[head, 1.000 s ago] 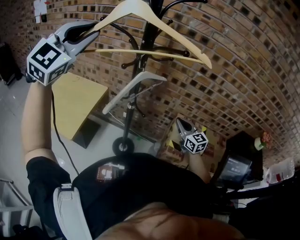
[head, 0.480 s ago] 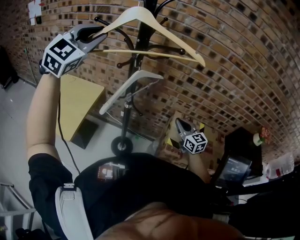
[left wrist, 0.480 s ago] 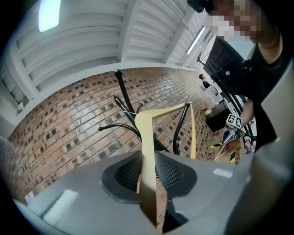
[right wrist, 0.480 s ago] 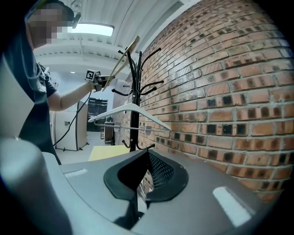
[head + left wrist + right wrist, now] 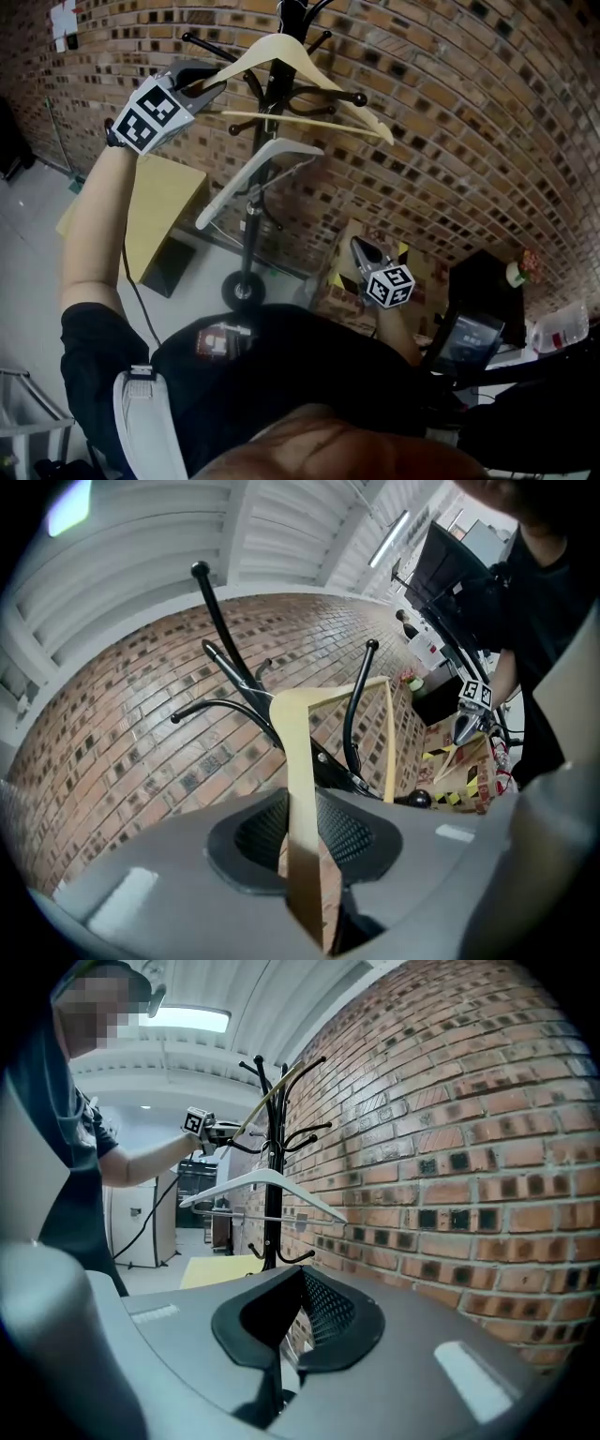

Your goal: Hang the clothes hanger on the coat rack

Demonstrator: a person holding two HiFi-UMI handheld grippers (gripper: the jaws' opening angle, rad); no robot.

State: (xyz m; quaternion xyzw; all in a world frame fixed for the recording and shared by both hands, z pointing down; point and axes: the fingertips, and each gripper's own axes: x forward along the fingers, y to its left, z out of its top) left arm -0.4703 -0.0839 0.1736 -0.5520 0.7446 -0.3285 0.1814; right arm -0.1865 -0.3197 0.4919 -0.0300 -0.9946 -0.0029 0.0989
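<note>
- A person seen from above stands at a brick wall (image 5: 450, 141), a gripper in each hand
- The left gripper (image 5: 214, 82) is raised at arm's length, level with the top of a black rack (image 5: 251, 211)
- Its jaws pinch the end of one sloping arm of a wooden hanger (image 5: 328, 82); in the left gripper view the pale wood (image 5: 302, 789) runs up from between the two pads, which press on it from both sides
- The hanger hangs in the air among the rack's upper prongs (image 5: 220, 630), its peak right at the pole and its crossbar about level, crossing in front of the pole
- The hook is lost against the dark pole, so it cannot be told whether it sits on a prong
- A white hanger (image 5: 253, 173) hangs lower on the same rack, tilted down toward the left
- The right gripper (image 5: 364, 251) is held low near the person's waist, well apart from the rack and pointing toward the wall
- In the right gripper view its jaws are pressed together with nothing between them; beyond them stand the rack (image 5: 272, 1147) and the white hanger (image 5: 262, 1183)
- A yellow table (image 5: 159, 211) stands left of the rack's base
- A cardboard box (image 5: 339, 286) with yellow and black tape lies just beside the right gripper
</note>
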